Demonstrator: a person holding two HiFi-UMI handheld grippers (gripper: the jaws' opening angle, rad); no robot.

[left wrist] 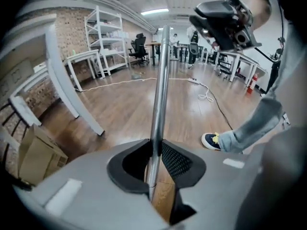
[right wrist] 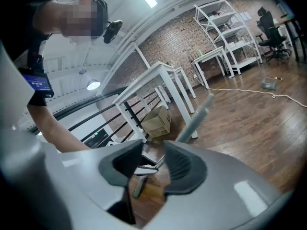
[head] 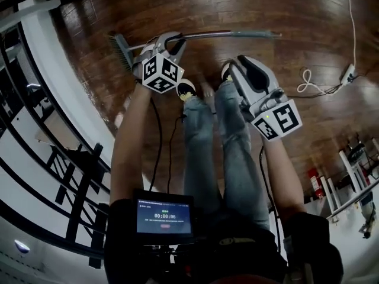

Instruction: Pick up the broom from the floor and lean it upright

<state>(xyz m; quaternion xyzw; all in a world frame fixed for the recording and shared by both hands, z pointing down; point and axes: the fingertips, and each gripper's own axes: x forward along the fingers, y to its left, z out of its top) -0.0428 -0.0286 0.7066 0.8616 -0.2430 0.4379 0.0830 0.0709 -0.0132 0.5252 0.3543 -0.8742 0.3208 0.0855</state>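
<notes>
The left gripper (left wrist: 154, 153) is clamping the broom (head: 225, 34). Its two dark pads are pressing on either side of the grey metal handle (left wrist: 160, 90), which is running straight out from the jaws, clear of the wooden floor (left wrist: 120, 99). The right gripper (right wrist: 149, 166) is standing with its jaws apart. A stretch of the grey handle is showing through the gap, but neither pad is pressing on it. A small pale piece is lying across that gap, and what it is cannot be told. Taking the black railing (head: 77, 176) as reference, the broom is lying crosswise in front of the person. Its bristle head (head: 121, 50) is at the end nearest the railing, and the handle is running away from the railing. The left gripper is holding the handle just beyond the bristle head, on the railing side. The right gripper is sitting farther from the railing and, in the head view, apart from the handle. Whether the bristles are touching the floor cannot be told. Each gripper is carrying black-and-white square patterns on its cube, the left marker cube (head: 161, 73) and the right marker cube (head: 277, 120). A small screen (head: 164, 216) at the person's chest is showing "00:00:06"; the finer lines around that readout are too small to read. A cardboard box (right wrist: 156, 121) is sitting beside the railing, its dark print illegible. A white cable (head: 308, 81) is lying looped on the floor, well away from the railing.
</notes>
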